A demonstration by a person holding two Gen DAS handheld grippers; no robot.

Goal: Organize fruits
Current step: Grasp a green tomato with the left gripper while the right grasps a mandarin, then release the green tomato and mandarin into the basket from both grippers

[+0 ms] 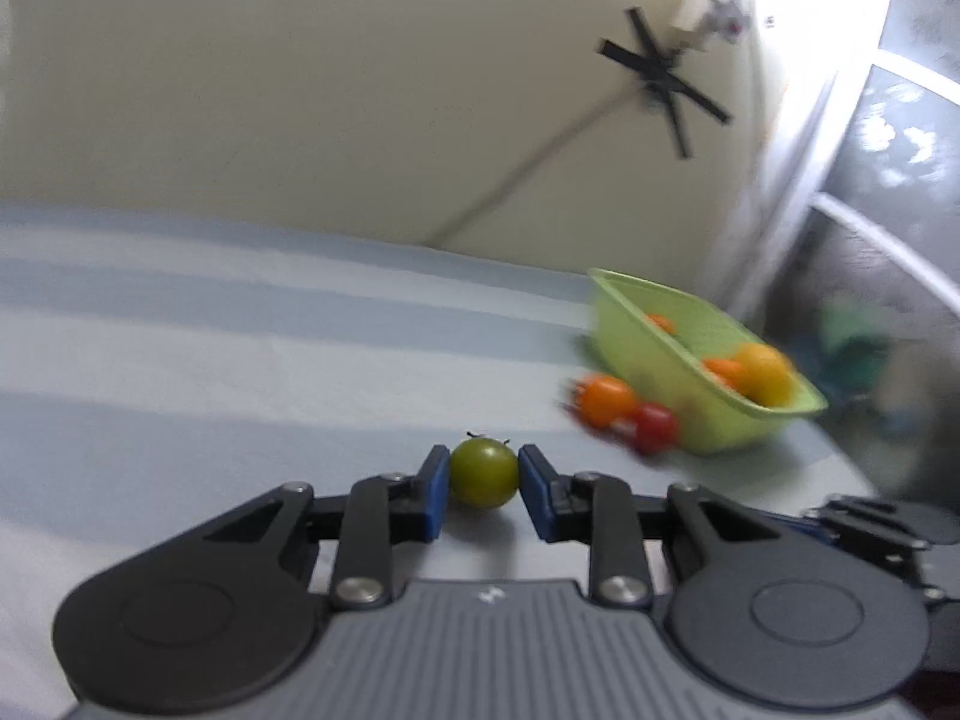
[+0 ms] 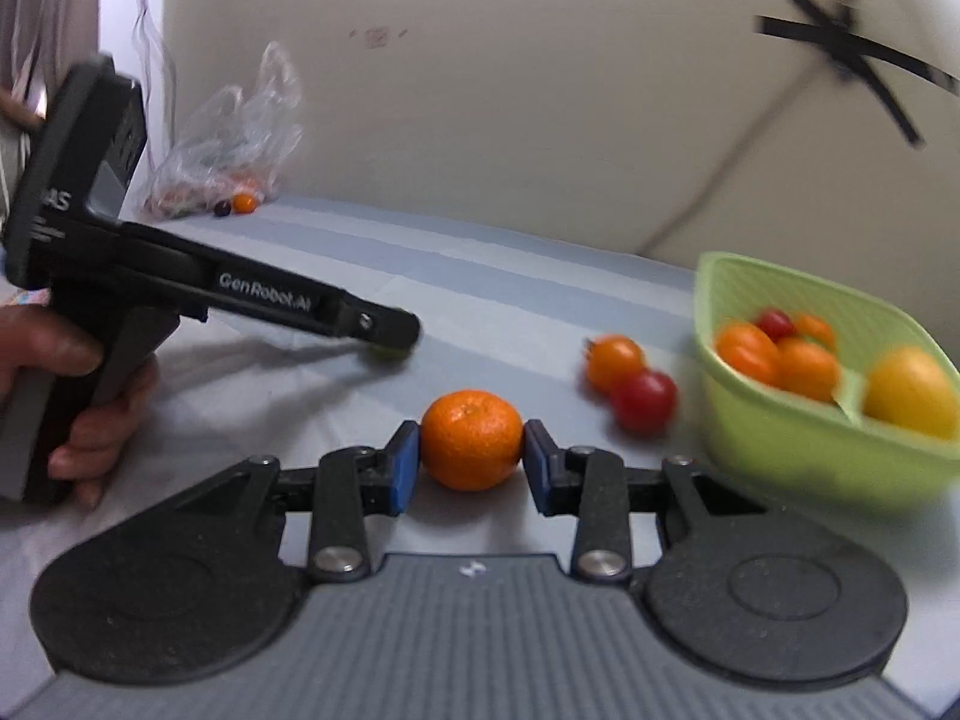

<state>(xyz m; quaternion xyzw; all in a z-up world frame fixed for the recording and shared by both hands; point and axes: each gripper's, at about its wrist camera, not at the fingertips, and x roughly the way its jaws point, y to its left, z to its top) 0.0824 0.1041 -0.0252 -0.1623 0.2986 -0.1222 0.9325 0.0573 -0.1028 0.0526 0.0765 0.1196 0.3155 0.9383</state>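
Fruits here come in two sorts, and each claw has one. A green cherry tomato (image 1: 483, 474) sits on the striped bench (image 1: 240, 360) between the blue pads of the left claw (image 1: 483, 476), which touch or nearly touch its sides, so I judge it gripped. It looks smooth, thin-skinned and light (likely to squirt out or split under a hard squeeze), so a gentle hold across its widest middle suits it. The right claw (image 2: 471, 450) is closed on a mandarin (image 2: 471, 439) at its equator; its pebbled peel should give better friction, and it is probably heavier and slightly yielding.

Beyond them, an orange cherry tomato (image 2: 613, 362) and a red cherry tomato (image 2: 645, 401) lie touching each other on the bench, just beside the green basket (image 2: 798, 450). The basket already holds several small orange and red tomatoes plus a yellow fruit (image 2: 911, 390). Far back stands a clear plastic bag (image 2: 231, 144) with more fruit near it.
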